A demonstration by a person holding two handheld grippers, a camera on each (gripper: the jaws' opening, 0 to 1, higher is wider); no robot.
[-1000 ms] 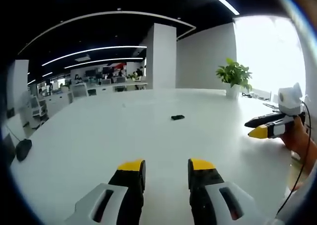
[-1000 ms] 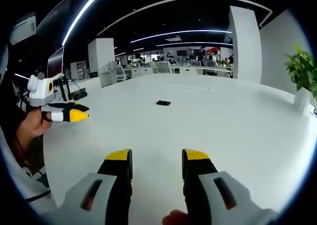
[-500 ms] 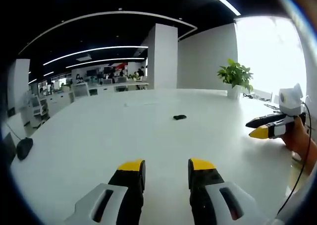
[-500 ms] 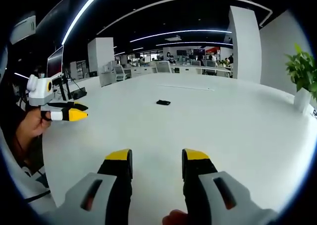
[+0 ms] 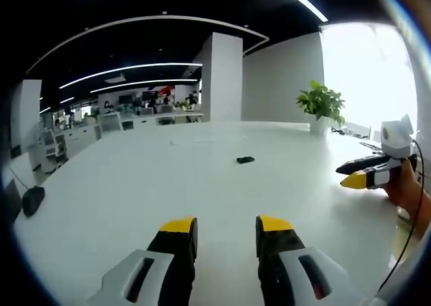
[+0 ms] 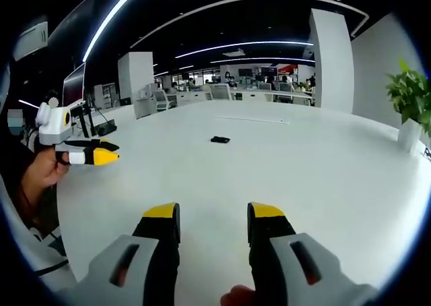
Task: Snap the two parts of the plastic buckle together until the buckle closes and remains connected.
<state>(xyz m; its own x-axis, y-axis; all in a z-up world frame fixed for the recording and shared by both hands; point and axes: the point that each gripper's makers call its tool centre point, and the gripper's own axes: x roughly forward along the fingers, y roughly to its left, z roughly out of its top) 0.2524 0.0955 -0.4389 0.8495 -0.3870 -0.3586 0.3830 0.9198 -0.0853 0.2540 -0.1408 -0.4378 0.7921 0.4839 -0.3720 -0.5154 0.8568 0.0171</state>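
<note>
A small black buckle (image 5: 245,160) lies far out on the white table (image 5: 135,185); in the right gripper view the buckle (image 6: 219,139) is equally distant. It is too small to tell whether it is one piece or two. My left gripper (image 5: 225,228) hovers low over the near table, open, nothing between its yellow-tipped jaws. My right gripper (image 6: 211,217) is likewise open and empty. The right gripper (image 5: 367,172) enters the left gripper view at the right edge, held by a hand. The left gripper (image 6: 91,153) appears at the left of the right gripper view, also held by a hand.
A potted green plant (image 5: 320,104) stands at the table's far right corner. A dark mouse-like object (image 5: 31,202) sits at the left edge. A monitor (image 6: 75,85) and desk gear stand at the left in the right gripper view. Office desks and a white pillar (image 5: 221,77) lie beyond.
Both views have shifted very slightly; the buckle has not moved on the table, and both grippers remain open.
</note>
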